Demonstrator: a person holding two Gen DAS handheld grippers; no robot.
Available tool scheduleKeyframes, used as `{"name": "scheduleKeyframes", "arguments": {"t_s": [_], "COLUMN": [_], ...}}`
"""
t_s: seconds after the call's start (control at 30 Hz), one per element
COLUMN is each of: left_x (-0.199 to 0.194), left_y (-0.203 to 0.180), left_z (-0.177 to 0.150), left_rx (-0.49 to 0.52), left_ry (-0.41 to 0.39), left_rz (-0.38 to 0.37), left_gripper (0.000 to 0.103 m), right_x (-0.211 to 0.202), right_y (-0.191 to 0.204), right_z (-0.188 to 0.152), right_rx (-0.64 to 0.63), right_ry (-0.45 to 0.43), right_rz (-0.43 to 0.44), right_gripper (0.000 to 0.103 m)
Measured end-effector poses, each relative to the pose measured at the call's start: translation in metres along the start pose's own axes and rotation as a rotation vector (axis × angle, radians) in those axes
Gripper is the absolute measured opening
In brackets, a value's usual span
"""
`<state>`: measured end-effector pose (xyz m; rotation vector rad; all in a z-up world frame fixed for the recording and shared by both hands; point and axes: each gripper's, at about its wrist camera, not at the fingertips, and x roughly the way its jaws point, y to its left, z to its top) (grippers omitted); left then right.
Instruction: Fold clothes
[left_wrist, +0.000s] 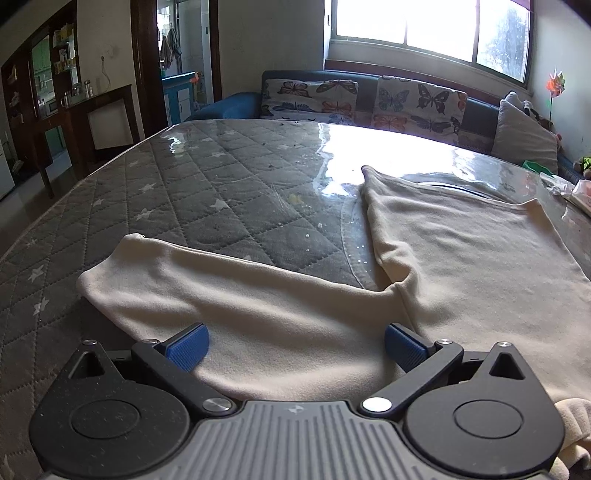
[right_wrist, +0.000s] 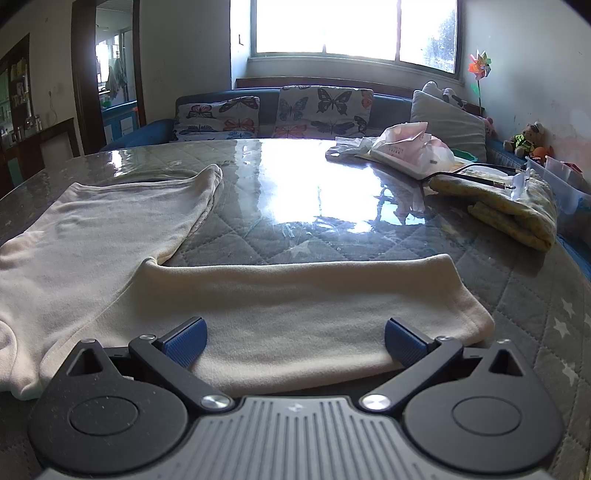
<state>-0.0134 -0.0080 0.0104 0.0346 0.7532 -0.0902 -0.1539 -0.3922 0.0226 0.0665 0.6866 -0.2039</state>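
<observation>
Left gripper (left_wrist: 293, 349): jaws spread wide, nothing held; blue pads (left_wrist: 188, 349) sit low over the cloth, contact can't be confirmed.
Garment (left_wrist: 461, 251): cream long-sleeved top, laid flat on the table (left_wrist: 221, 177), body between the two tools, hem end toward the window.
Left sleeve (left_wrist: 207, 291): lies directly ahead of and under the left tool, long axis running sideways, out to the left and away from the body; cuff at far left, well off the jaw gap.
Armpit junction: just ahead-right of the left tool's right pad.
Table: grey quilted star-print cover under a glossy clear sheet, strong window glare mid-surface.
Right gripper (right_wrist: 295, 341): jaws also fully apart, empty; pads hover at the near edge of the sleeve.
Right sleeve (right_wrist: 314, 295): stretched crosswise in front of the right tool, long axis left-right, cuff end at the right, near the right pad.
Key relation: each sleeve lies square across its own tool, so each hand is nearest its own sleeve; the body lies inboard of both.
Likely next: close on the sleeves and carry them inward over the body - judgement only.
Folded yellow cloth (right_wrist: 517, 218): far right of the table, well apart from the garment.
Pink plastic bag (right_wrist: 410, 144): behind it, near the sofa (right_wrist: 295, 107).
</observation>
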Motion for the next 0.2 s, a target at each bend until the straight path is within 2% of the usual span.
{"name": "scheduleKeyframes", "arguments": {"t_s": [0.2], "left_x": [-0.0027], "left_y": [0.0014], "left_z": [-0.0015], "left_rx": [-0.008], "left_ry": [-0.014], "left_rz": [0.008], "left_gripper": [0.103], "right_x": [0.0001], "right_y": [-0.0004], "right_z": [-0.0001], "right_rx": [0.001], "right_ry": [0.0], "right_rz": [0.001], "right_gripper": [0.103]}}
